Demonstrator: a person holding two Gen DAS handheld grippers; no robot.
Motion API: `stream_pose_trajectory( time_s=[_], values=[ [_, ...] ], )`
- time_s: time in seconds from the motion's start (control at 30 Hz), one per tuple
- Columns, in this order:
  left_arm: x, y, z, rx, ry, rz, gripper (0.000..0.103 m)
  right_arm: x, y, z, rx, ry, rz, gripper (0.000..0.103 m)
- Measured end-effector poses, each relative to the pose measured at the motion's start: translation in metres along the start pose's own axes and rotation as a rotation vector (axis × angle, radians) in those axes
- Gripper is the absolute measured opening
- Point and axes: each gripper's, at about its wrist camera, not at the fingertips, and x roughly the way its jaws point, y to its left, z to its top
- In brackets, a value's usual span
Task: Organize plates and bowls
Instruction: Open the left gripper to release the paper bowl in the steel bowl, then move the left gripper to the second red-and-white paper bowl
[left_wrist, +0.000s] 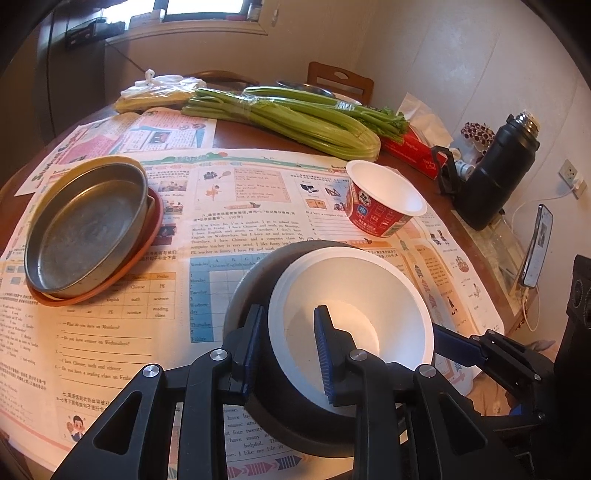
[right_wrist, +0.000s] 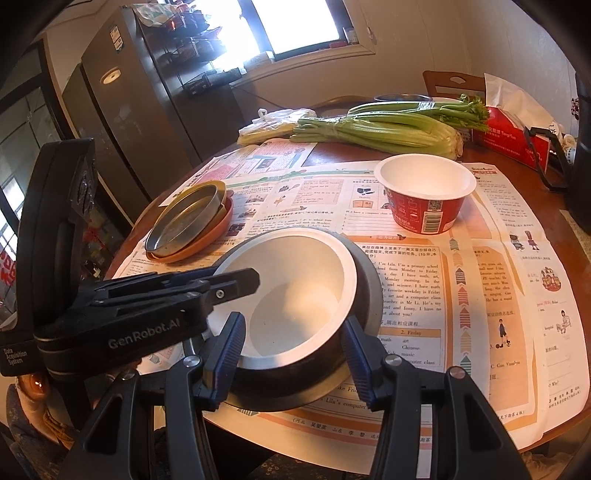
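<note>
— What have the jaws got?

— The left gripper (left_wrist: 288, 350) is clamped across the rim of the white foam bowl (left_wrist: 351, 314); one finger sits inside the bowl, the other outside between it and the dark bowl (left_wrist: 251, 295). The right gripper (right_wrist: 291, 354) is spread wide, its fingers standing to either side of the dark bowl's near wall; whether the pads touch it I cannot tell.

— And what is inside what?

— The white foam bowl is nested in the dark bowl, tilted a little toward the left; it holds nothing; the pair sits near the table's near edge on the newspaper (right_wrist: 480, 295).

— Farther out?

— To the far right, well apart, a red paper cup-bowl (right_wrist: 424, 195) stands upright with a bare white inside; to the far left a stack: a grey metal pan (left_wrist: 88, 229) lying in a gold-rimmed dish (left_wrist: 110, 160), both on an orange plate (left_wrist: 122, 269); the pan has nothing in it.

— The count?

— Three bowls: white, dark, red; three flat pieces in the stack; two grippers.

— Beyond the paper?

— Celery bundles (right_wrist: 388, 125) across the far side; a red tissue box (right_wrist: 513, 136) to the far right; a black flask (left_wrist: 495, 173) beside it; a phone (left_wrist: 537, 247) propped at the right edge.
</note>
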Motion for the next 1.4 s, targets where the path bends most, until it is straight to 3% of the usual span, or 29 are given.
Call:
stream_pose_trajectory(
  time_s=[0.77, 1.07, 1.4],
  values=[
    [-0.019, -0.001, -0.003, -0.004, -0.038, -0.013, 0.029, -0.012, -0.013, 0.003, 0.036, -0.042, -0.01, 0.053],
    [-0.019, -0.006, -0.001, 0.01, -0.049, 0.003, 0.039, -0.02, -0.023, 0.007, 0.065, -0.084, -0.032, 0.053],
    [-0.015, -0.015, 0.012, 0.039, -0.054, 0.012, 0.04, -0.028, -0.041, 0.013, 0.094, -0.119, -0.054, 0.053]
  ],
)
